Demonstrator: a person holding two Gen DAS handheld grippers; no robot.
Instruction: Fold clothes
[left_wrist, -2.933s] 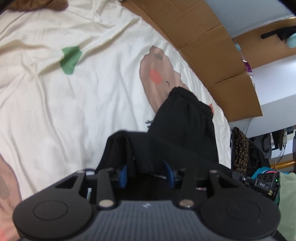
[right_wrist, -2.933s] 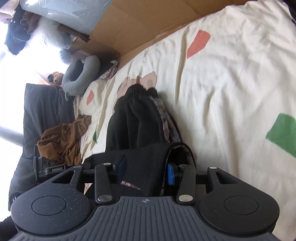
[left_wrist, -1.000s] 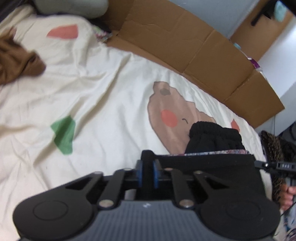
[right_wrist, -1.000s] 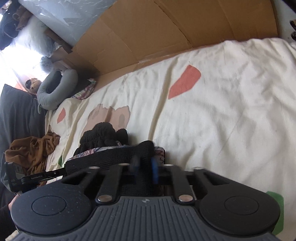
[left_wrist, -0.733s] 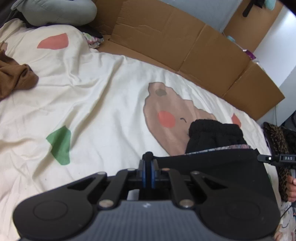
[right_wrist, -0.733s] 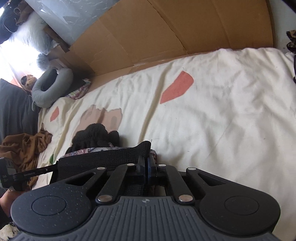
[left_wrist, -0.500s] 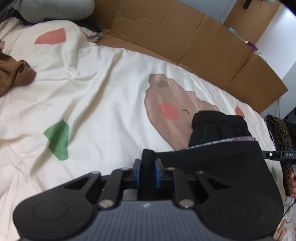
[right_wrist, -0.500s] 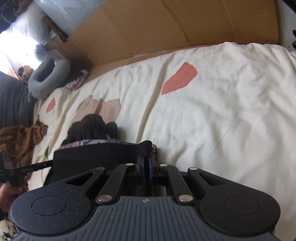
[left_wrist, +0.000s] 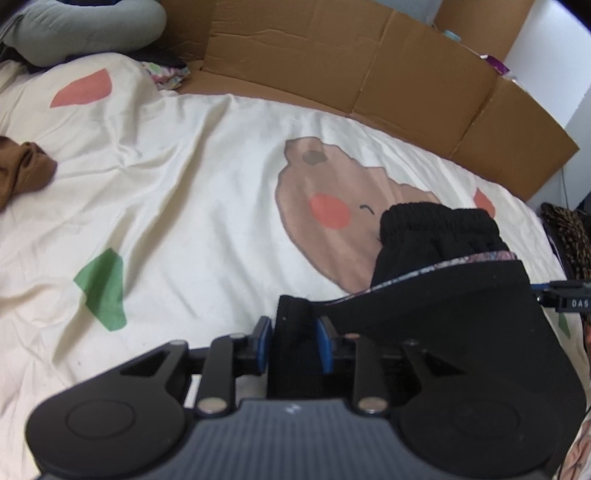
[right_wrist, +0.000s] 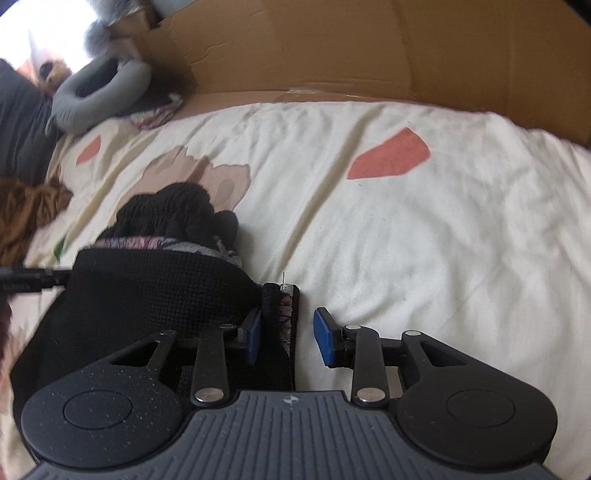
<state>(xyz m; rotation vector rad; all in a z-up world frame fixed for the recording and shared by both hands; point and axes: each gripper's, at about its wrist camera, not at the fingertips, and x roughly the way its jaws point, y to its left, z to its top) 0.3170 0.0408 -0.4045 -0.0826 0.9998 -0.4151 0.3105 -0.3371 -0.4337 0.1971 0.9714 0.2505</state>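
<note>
Both grippers (left_wrist: 293, 345) (right_wrist: 286, 341) opening around folded black garment (left_wrist: 443, 314) on bedsheet (left_wrist: 184, 203)

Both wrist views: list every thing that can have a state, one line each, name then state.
Black knit garment with patterned lining: folded over, lying on the bed.
Left tool: jaws opening, garment corner between the pads.
Right tool: jaws opening, garment edge against one pad only.
Cream printed bedsheet: spread, wrinkled.
Brown garment: crumpled, unfolded.
Brown cardboard sheet: unfolded flat, standing along the bed.
</note>
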